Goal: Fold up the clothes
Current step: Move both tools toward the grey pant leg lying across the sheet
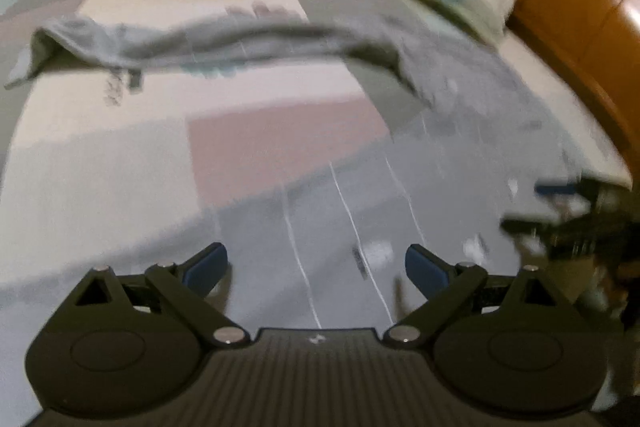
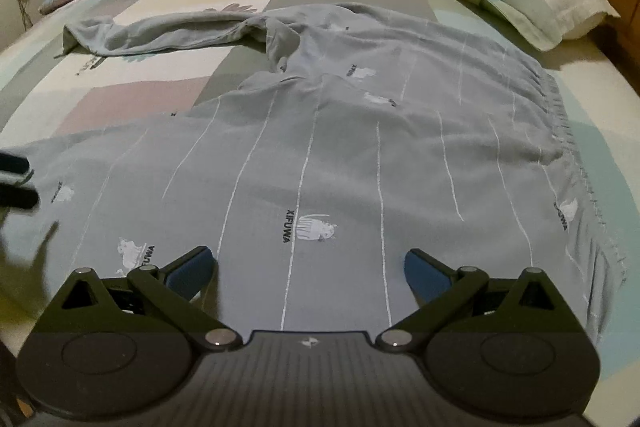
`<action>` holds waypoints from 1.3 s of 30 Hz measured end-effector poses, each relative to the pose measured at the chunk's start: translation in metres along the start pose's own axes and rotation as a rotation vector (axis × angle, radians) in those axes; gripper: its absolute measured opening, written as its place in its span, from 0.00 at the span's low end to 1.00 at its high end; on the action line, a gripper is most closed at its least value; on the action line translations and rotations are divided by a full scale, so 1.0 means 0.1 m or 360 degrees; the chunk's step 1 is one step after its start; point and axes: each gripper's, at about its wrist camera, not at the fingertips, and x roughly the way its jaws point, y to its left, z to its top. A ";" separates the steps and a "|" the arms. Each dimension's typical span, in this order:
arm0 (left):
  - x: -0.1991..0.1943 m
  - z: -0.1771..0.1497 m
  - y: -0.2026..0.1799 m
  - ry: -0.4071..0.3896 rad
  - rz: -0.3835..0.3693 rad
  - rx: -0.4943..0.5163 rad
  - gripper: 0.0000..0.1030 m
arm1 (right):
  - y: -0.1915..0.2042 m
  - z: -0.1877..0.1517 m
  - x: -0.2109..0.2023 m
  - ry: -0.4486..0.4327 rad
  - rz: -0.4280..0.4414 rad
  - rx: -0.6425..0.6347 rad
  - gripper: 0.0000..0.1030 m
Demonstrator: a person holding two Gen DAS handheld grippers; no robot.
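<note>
Tongs (image 2: 310, 267) agape over rumpled pinstriped pants (image 2: 340, 155)

left wrist view: motion-blurred | garment (image 1: 460, 99) prints illegible | headboard (image 1: 568, 7) cropped (right edge)

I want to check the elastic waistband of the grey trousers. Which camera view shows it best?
The right wrist view: it is sharp, and the gathered waistband runs down the right edge of the grey trousers. The left wrist view is blurred by motion; it shows the trousers, but no waistband can be told there.
</note>
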 end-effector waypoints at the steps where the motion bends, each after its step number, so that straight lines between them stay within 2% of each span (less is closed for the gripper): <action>1: -0.02 0.07 0.06 -0.0024 0.0020 -0.0017 0.93 | 0.00 0.01 0.01 0.0004 -0.0005 -0.0001 1.00; 4: -0.08 0.28 0.24 -0.0095 0.0080 -0.0070 0.93 | 0.05 0.07 0.00 0.0019 -0.0026 -0.0008 1.00; 7: -0.03 0.49 0.36 -0.0148 0.0109 -0.0083 0.93 | 0.11 0.26 -0.11 -0.0081 0.0055 -0.0077 1.00; 10: 0.14 0.73 0.45 -0.0167 0.0113 -0.0057 0.93 | 0.22 0.61 -0.07 -0.0161 0.0100 -0.0243 1.00; 14: 0.47 1.11 0.59 -0.0142 0.0093 -0.0055 0.93 | 0.41 1.14 0.23 -0.0182 0.0224 -0.0463 1.00; 17: 0.66 1.27 0.67 -0.0107 0.0082 -0.0096 0.91 | 0.53 1.43 0.49 -0.0143 0.0329 -0.0511 1.00; 20: 0.78 1.30 0.72 -0.0029 0.0066 -0.0147 0.91 | 0.55 1.53 0.67 -0.0038 0.0388 -0.0406 1.00; 23: 0.78 1.27 0.75 0.0104 0.0064 -0.0192 0.91 | 0.59 1.50 0.71 0.0162 0.0413 -0.0235 1.00; 26: 0.59 1.31 0.81 0.0227 0.0067 -0.0235 0.91 | 0.63 1.52 0.58 0.0361 0.0406 -0.0081 1.00; 28: 0.41 1.35 0.85 0.0275 0.0065 -0.0267 0.91 | 0.65 1.62 0.37 0.0440 0.0372 -0.0044 1.00; 32: 0.06 1.50 0.95 0.0318 0.0079 -0.0321 0.91 | 0.64 1.95 -0.10 0.0428 0.0291 0.0002 1.00; 36: -0.15 1.69 1.05 0.0313 0.0071 -0.0422 0.91 | 0.60 2.13 -0.41 0.0441 0.0116 0.0035 1.00; 39: -0.14 1.87 1.05 0.0318 0.0135 -0.0469 0.91 | 0.54 2.16 -0.49 0.0441 0.0126 0.0106 1.00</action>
